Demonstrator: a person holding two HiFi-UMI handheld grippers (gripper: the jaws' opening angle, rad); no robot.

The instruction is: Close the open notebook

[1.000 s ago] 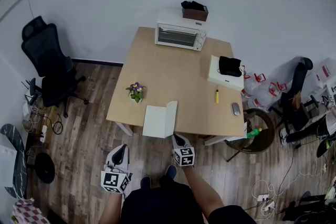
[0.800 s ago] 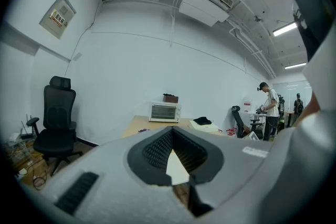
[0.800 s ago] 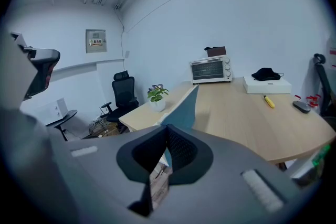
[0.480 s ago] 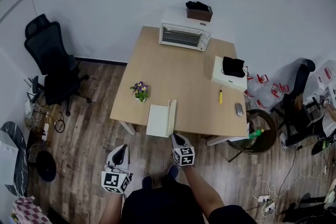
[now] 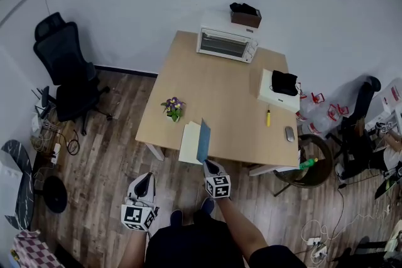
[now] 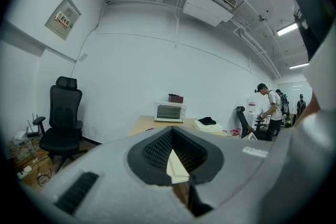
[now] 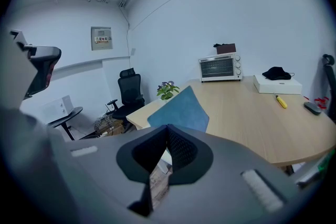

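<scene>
Near edge of the surface (image 5: 220,97): notebook (image 5: 195,142) half closed, both tools narrow and empty.
Short of the near edge, over the wood floor, the left tool (image 5: 144,177) hangs with its jaws drawn nearly together on nothing. The right tool (image 5: 210,164) sits at the near edge just beside the notebook, jaws likewise narrow and empty; contact cannot be told. The notebook's white page lies flat, its blue cover raised and leaning over it. Beyond stand potted flowers (image 5: 174,108) near the left edge, a yellow pen (image 5: 268,117) and mouse (image 5: 289,134) toward the right edge, and a toaster oven (image 5: 226,44) at the far edge.
</scene>
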